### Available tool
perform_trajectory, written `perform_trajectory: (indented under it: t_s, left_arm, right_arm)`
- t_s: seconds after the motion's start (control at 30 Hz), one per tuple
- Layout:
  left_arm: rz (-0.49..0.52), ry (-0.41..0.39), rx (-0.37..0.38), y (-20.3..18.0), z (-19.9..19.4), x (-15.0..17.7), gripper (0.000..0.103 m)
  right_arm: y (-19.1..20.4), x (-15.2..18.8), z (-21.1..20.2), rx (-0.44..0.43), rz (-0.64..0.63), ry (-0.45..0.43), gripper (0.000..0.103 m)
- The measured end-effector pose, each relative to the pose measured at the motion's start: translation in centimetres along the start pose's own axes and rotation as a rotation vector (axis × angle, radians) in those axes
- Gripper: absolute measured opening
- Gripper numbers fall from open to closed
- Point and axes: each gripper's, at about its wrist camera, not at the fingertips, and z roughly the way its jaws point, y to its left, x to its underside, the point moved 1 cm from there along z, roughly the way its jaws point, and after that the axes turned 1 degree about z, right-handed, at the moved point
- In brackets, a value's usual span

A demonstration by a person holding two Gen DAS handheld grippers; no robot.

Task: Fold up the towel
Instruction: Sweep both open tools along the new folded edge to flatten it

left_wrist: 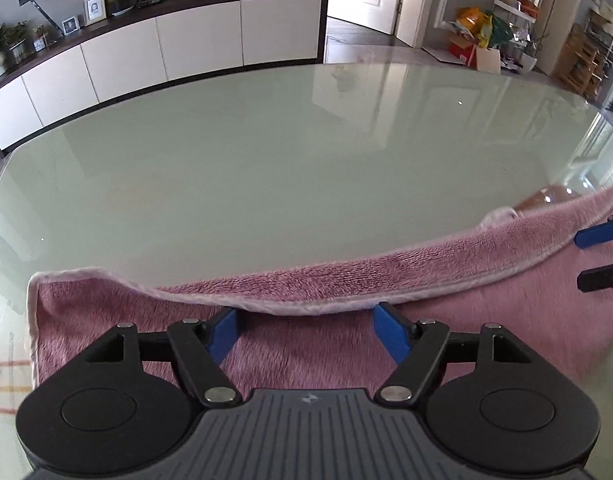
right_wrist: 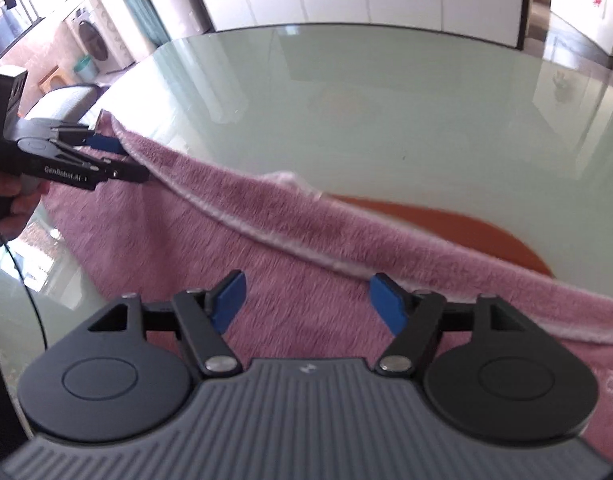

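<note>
A pink towel (left_wrist: 346, 280) lies on the glass table (left_wrist: 266, 168), its far part folded back over the near part with a pale hem running across. My left gripper (left_wrist: 306, 322) stands open just short of that hem, its blue pads (left_wrist: 222, 336) apart above the lower layer with nothing pressed between them. In the right wrist view the towel (right_wrist: 306, 232) runs diagonally, and my right gripper (right_wrist: 308, 298) is open above it next to the hem. Each gripper shows in the other's view: the right gripper (left_wrist: 586, 258) at the right edge, the left gripper (right_wrist: 126, 160) at the towel's left end.
A person's hand (right_wrist: 18, 204) holds the left gripper's handle. An orange chair seat (right_wrist: 466, 224) shows through the glass beyond the towel. A white sideboard (left_wrist: 166, 48) stands behind the table. Bare glass stretches past the towel to the table's far rim (left_wrist: 346, 65).
</note>
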Motion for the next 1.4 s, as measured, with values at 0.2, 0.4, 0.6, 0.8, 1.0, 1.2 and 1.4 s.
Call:
perform_trajectory:
  t_s: [0.2, 0.4, 0.6, 0.8, 1.0, 1.2, 1.4]
  left_arm:
    - [-0.062, -0.048, -0.037, -0.1, 1.0, -2.6, 0.075]
    - [-0.115, -0.088, -0.05, 0.4, 0.4, -3.6, 0.075]
    - [-0.048, -0.068, 0.016, -0.6, -0.3, -2.5, 0.076]
    - [-0.008, -0.04, 0.035, -1.7, 0.2, -1.9, 0.076]
    - [-0.023, -0.039, 0.022, -1.3, -0.4, -1.1, 0.076]
    - [-0.008, -0.027, 0.011, -1.0, -0.4, -1.1, 0.077]
    - [0.01, -0.027, 0.024, -3.0, 0.8, -2.3, 0.079]
  right_arm:
    - [-1.6, -1.4, 0.5, 0.145, 0.081, -0.13, 0.07]
    - [-4.7, -1.2, -1.7, 0.087, 0.243, -0.184, 0.071]
    - [-3.6, 2.0, -1.7, -0.264, 0.218, 0.005, 0.085]
    - [-4.6, 1.0, -1.0, -0.119, 0.246, -0.039, 0.085]
    - [-7.9, 0.6, -3.2, 0.107, 0.318, -0.209, 0.084]
    - [-6.5, 2.9, -4.0, -0.003, 0.178, -0.061, 0.084]
    - [-5.3, 2.9, -3.2, 0.068, 0.108, -0.011, 0.089]
